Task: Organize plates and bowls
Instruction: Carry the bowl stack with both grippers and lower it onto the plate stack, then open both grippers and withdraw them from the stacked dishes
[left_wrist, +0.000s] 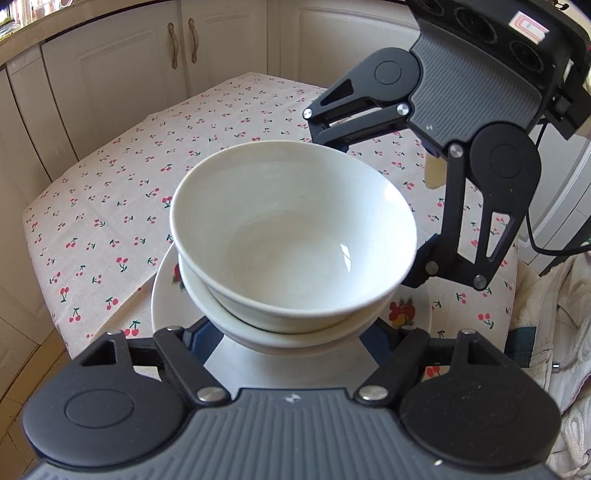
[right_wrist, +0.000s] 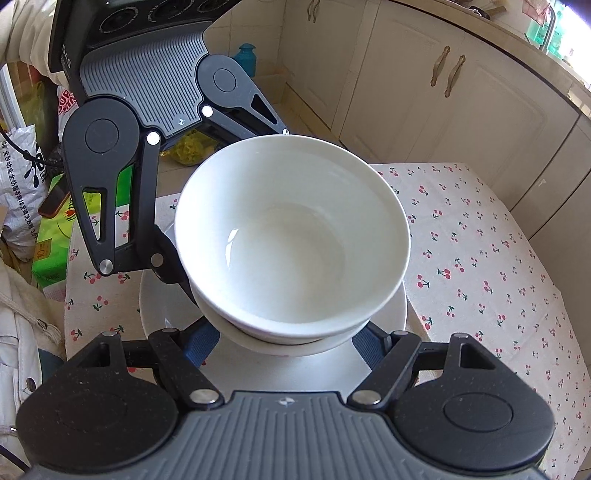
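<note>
Chinese characters run down a white sack (right_wrist: 22, 184) at the left edge of the right wrist view, beside a green carton (right_wrist: 51, 236) whose print is too small to read; the left wrist view shows neither, only a floral motif on the plate (left_wrist: 400, 314). Two nested white bowls (left_wrist: 291, 236) sit on that plate on the cherry-print tablecloth (left_wrist: 110, 206). Left gripper (left_wrist: 291, 343) and right gripper (right_wrist: 288, 347) each stand partly open, blue pads flanking the lower bowl; contact cannot be told.
</note>
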